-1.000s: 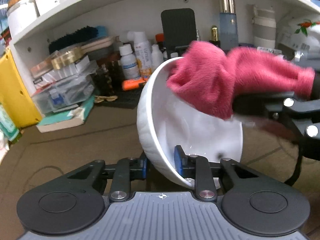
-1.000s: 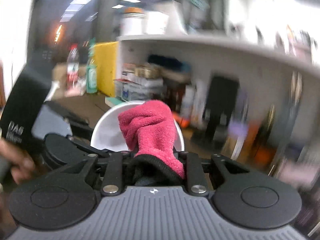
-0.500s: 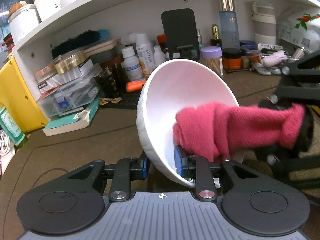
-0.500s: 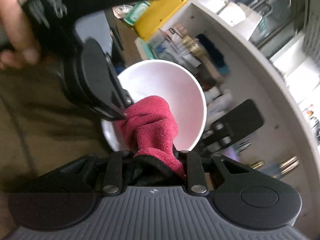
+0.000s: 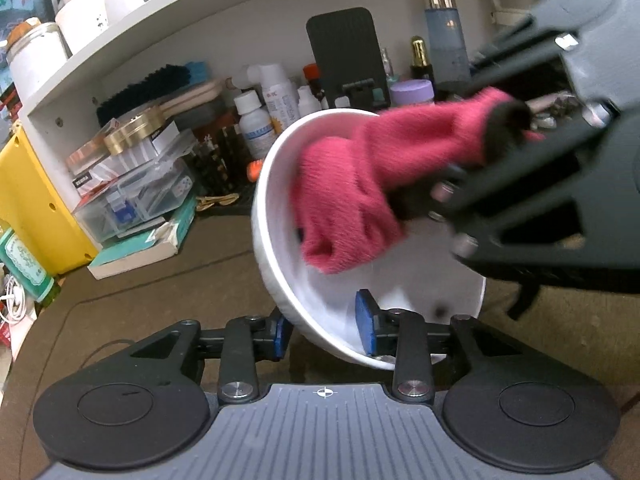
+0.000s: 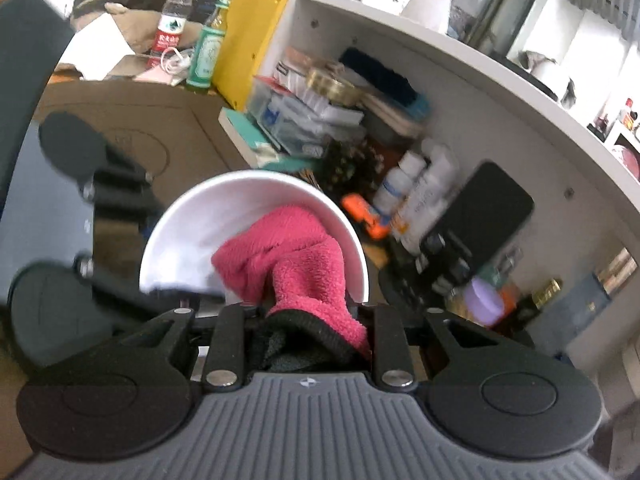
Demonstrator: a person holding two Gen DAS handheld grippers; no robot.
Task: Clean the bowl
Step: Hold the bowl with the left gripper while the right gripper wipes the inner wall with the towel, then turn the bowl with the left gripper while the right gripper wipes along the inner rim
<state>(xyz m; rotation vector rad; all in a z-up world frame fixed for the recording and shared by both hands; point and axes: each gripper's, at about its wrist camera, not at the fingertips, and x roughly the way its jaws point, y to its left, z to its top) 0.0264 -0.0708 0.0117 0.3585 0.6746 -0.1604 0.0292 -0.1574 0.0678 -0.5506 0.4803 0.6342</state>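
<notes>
My left gripper [image 5: 325, 330] is shut on the near rim of a white bowl [image 5: 276, 216], holding it tilted above the brown table with its opening to the right. My right gripper [image 6: 308, 320] is shut on a pink cloth [image 6: 292, 264] and presses it inside the bowl [image 6: 192, 220]. In the left wrist view the cloth [image 5: 360, 192] lies against the bowl's upper left inner wall, and the right gripper [image 5: 472, 168] reaches in from the right. A small dark speck [image 5: 439, 312] shows on the bowl's lower inside.
A white shelf unit [image 5: 224, 12] stands behind, packed with bottles [image 5: 276, 100], a black phone stand [image 5: 346, 56], boxes [image 5: 132, 184] and a book [image 5: 140, 248]. A yellow box [image 5: 24, 200] and a green bottle [image 5: 24, 264] stand at the left. The brown table [image 5: 160, 288] lies below.
The cloth has swept from the bowl's top right rim down to its bottom, then up to its upper left wall. The right gripper swung around. The bowl stays held in the left gripper.
</notes>
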